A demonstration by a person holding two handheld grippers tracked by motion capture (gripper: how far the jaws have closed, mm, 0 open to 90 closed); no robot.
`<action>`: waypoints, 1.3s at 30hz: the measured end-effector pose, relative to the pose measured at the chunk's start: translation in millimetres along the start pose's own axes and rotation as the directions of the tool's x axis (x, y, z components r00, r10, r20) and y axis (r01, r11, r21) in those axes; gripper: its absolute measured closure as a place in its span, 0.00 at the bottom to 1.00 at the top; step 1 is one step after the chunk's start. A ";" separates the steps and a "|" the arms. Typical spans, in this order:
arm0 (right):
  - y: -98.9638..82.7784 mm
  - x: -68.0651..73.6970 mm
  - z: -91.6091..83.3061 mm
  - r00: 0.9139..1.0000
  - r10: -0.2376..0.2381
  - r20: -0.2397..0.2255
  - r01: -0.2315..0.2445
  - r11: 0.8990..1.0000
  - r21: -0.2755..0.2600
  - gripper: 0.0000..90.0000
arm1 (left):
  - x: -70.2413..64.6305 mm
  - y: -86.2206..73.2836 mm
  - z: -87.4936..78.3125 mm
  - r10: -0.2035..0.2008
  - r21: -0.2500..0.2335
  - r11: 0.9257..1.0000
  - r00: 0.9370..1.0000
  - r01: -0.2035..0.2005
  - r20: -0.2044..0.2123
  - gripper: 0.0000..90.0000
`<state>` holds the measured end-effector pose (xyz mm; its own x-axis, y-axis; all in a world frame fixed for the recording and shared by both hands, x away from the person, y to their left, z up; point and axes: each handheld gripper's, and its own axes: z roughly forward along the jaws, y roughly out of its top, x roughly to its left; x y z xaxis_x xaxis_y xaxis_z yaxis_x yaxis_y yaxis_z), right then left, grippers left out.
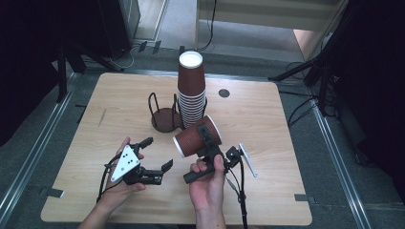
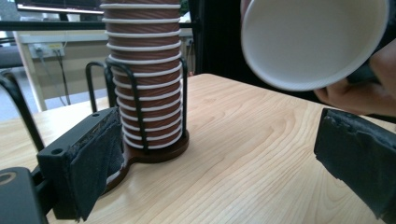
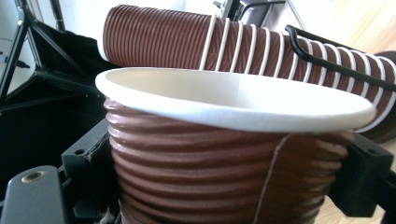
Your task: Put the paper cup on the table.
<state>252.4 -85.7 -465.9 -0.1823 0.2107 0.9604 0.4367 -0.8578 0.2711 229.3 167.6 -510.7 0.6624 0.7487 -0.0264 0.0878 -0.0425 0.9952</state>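
cup (image 1: pixel 197 137): brown ribbed, white inside | stack (image 1: pixel 191 90): brown, white rims | rack (image 1: pixel 165 118): black wire, dark brown base | table (image 1: pixel 267 124): light wood grain | jaws: black

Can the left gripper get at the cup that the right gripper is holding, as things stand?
Probably yes. The left gripper is open, and bare table separates it from the cup clamped in the right gripper. The cup's mouth tilts toward it, with nothing between.
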 end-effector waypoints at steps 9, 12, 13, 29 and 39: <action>1.7 1.4 0.4 0.996 -0.083 0.016 0.083 0.997 -0.004 0.14 | 9.7 -7.8 -7.9 -0.013 0.016 1.000 0.999 0.014 -0.038 0.03; 2.8 1.2 0.5 0.994 -0.108 0.022 0.108 0.994 0.006 0.14 | 13.8 -9.5 -11.1 -0.018 0.017 1.000 0.998 0.019 -0.053 0.03; 3.2 1.1 0.5 0.994 -0.110 0.025 0.110 0.994 0.010 0.14 | 15.1 -10.1 -12.4 -0.019 0.018 1.000 0.998 0.020 -0.057 0.03; 10.0 -0.8 -0.8 0.951 -0.305 0.046 0.303 0.952 0.038 0.14 | 37.9 -21.8 -38.7 -0.049 0.024 0.998 0.988 0.053 -0.149 0.03; 8.2 2.4 -3.9 0.879 -0.471 0.080 0.469 0.882 0.038 0.14 | 49.7 -25.4 -53.8 -0.072 0.020 0.997 0.979 0.077 -0.188 0.03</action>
<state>252.1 -94.1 -461.7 -0.2957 0.6264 0.7212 0.3333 -0.6399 0.6924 220.0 241.5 -532.2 0.5022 0.8610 -0.0803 0.1534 0.0027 0.9882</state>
